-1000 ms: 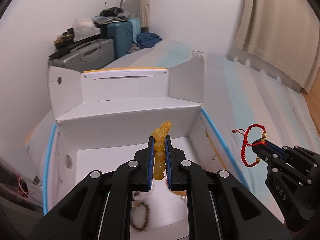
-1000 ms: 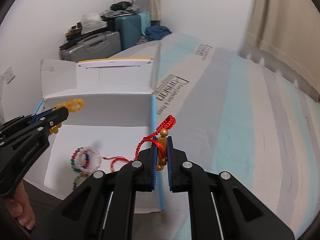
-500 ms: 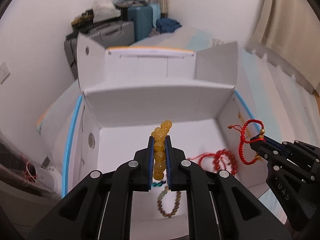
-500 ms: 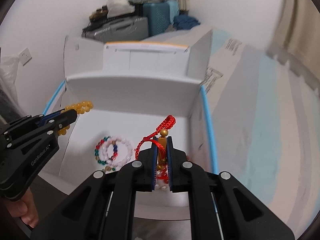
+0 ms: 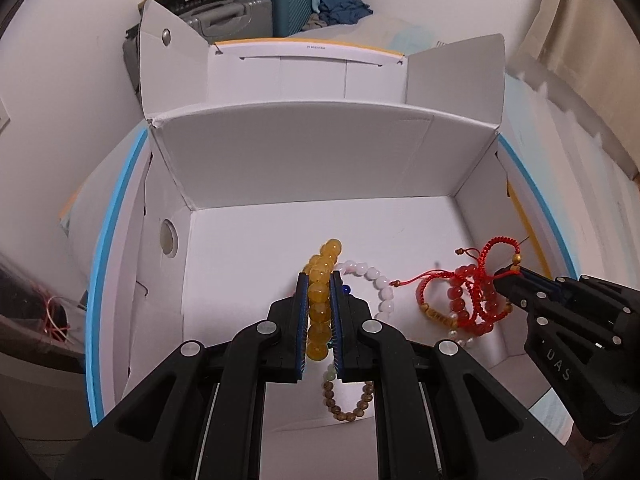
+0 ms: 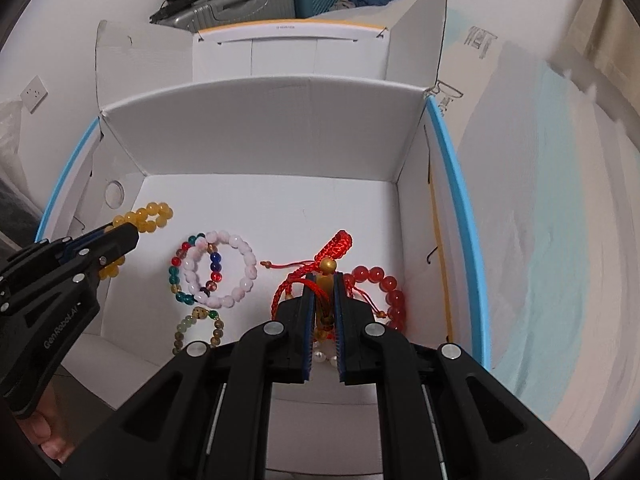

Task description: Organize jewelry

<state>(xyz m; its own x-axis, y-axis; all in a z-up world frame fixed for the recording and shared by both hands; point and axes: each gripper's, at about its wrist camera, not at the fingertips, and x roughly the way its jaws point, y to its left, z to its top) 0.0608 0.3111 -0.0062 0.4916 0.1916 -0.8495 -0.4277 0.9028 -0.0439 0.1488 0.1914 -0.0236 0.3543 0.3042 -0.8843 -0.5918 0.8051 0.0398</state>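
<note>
Both hand-held grippers have dropped and tipped down over the open white box (image 5: 304, 168) since a second ago; earlier views showed mostly the box flaps and far wall, now both look straight onto the box floor. Left hand-held gripper (image 5: 319, 280) is clenched on the yellow bead bracelet (image 5: 320, 300), beads stacked between the pads, top of the loop sticking out past the tips; also seen from the right wrist view (image 6: 132, 224) low over the left side of the floor. Right hand-held gripper (image 6: 324, 280) is clenched on the red cord bracelet (image 6: 336, 244) by its gold bead, cord loop poking up past the tips; from the left wrist view it hangs over the right side (image 5: 500, 252). Neither bracelet is released yet, both held above the floor, contact with it can't be told. Already lying in the box: pink bead bracelet (image 6: 236, 272) with a multicolour bead bracelet (image 6: 180, 276) overlapping it, brown bead bracelet (image 5: 348, 408) near the front edge, red bead bracelet (image 6: 392, 292) by the right wall. Judgement: the carry is done and the drop is next; opening both should leave the yellow one left and the red cord one beside the red beads, where it may tangle.
</note>
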